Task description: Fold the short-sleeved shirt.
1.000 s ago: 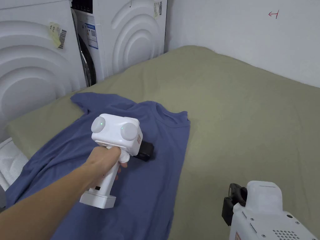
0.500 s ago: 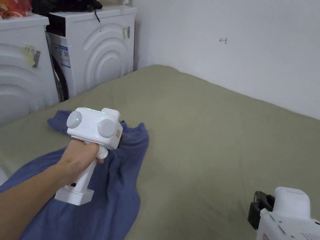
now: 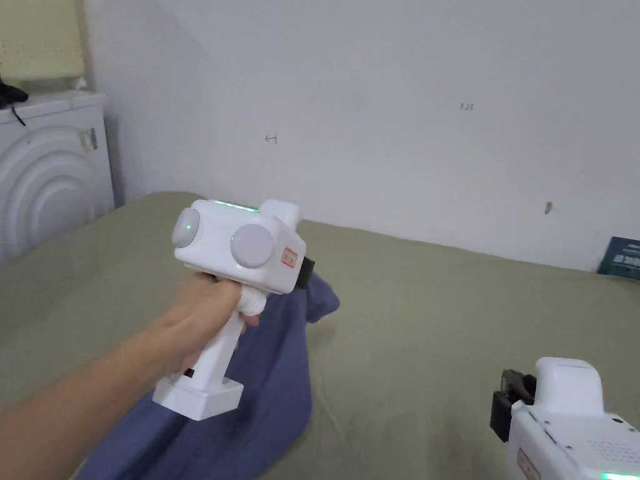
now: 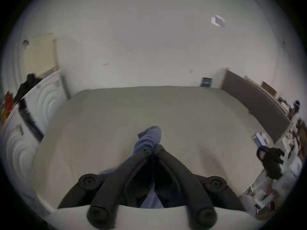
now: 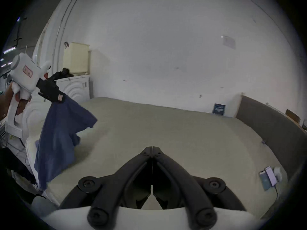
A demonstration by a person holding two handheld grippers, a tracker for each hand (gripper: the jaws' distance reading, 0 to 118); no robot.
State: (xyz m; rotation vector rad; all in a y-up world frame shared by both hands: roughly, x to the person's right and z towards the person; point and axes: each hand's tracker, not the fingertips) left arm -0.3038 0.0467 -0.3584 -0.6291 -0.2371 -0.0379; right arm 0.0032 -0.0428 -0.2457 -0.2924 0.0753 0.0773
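L gripper raised over the bed, jaws pinching a bunched bit of the blue short-sleeved shirt; fabric pokes out past the tips in left gripper view. Shirt hangs down from the pinch, long axis near vertical, lower part trailing on bed's near-left edge. R gripper jaws pressed together, empty, low and well apart to the shirt's right. Judgement: R must reach left across bed to catch a hanging edge.
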